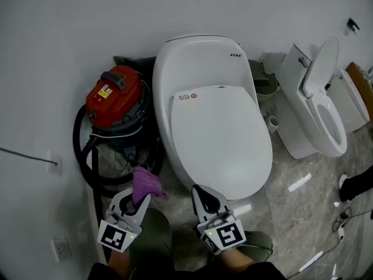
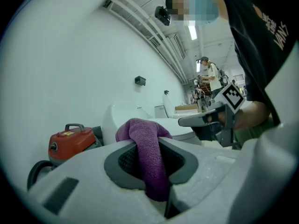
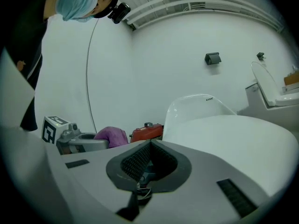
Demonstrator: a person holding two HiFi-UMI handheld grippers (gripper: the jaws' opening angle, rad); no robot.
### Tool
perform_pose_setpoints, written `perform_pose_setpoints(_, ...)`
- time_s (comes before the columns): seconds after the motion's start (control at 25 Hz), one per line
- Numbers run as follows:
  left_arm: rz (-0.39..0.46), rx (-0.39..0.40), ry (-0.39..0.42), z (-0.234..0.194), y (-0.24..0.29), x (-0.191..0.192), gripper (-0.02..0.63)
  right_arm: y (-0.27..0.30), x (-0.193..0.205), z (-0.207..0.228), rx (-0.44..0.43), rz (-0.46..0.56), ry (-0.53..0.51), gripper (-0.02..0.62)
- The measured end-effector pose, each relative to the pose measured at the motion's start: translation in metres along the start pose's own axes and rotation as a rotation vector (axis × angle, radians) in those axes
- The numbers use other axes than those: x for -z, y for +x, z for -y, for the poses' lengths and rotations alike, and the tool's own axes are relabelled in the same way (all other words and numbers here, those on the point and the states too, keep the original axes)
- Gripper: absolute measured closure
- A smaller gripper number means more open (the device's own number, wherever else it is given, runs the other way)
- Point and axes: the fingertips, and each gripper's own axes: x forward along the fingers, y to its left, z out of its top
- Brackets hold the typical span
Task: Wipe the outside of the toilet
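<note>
The big white toilet (image 1: pixel 215 115) sits by the wall with its lid down. A red vacuum (image 1: pixel 113 98) stands just beside it. The left gripper (image 1: pixel 137 200) squeezes its jaws on a purple cloth (image 1: pixel 145 181) near the toilet's front. The right gripper (image 1: pixel 202 194) has its jaws closed on nothing.

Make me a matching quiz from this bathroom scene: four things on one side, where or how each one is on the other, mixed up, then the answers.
1. purple cloth
2. red vacuum
3. near toilet
4. far toilet

A. lid raised
B. clamped in the left gripper
C. lid closed
D. on the floor, left of the near toilet

Pairs: 1-B, 2-D, 3-C, 4-A
</note>
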Motion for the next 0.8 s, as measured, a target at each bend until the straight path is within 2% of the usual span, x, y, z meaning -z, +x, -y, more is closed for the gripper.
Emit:
perform_pose_setpoints(0.4, 0.059, 0.009, 0.003, 0.006, 0.005, -0.016, 0.535, -0.006, -0.006, -0.001, -0.013, 0.01, 0.003, 0.597)
perform_pose_setpoints(0.8, 0.111, -0.002, 0.028, 0.008, 0.01, -0.027, 0.537, -0.012, -0.02, -0.003, -0.019, 0.066, 0.023, 0.597)
